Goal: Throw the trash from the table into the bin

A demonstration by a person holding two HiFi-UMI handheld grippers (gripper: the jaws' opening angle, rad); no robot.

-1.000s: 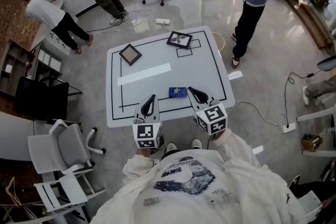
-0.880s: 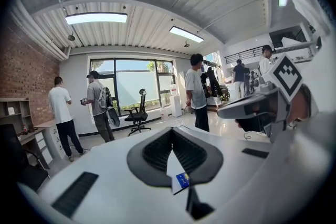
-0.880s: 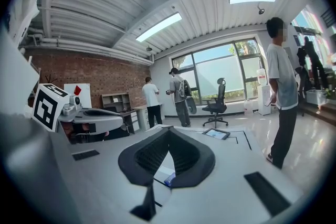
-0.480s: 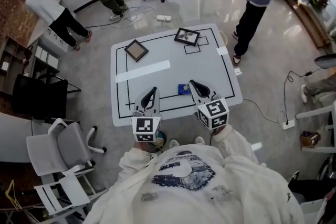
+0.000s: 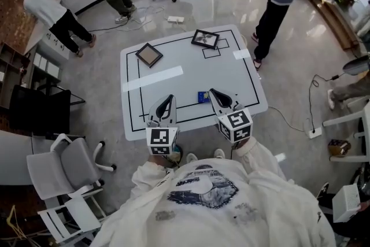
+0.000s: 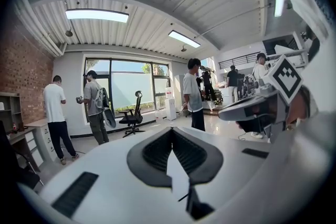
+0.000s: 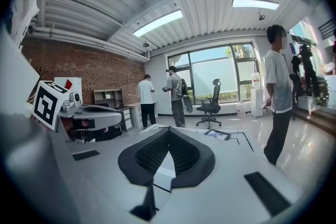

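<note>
We hold the left gripper and the right gripper over the near edge of the white table, both clenched on nothing. The trash, a small blue packet, lies flat just beside the right gripper's tip. Two picture frames and a tape strip lie farther back. The packet is nearer that tip than a second ago.

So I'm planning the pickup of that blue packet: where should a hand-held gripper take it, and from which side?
The blue packet lies flat on the table, just beside the shut right hand-held gripper. Probably open those jaws, come down from the near side and pinch across its narrower width. Its finer shape is too small to tell.
</note>
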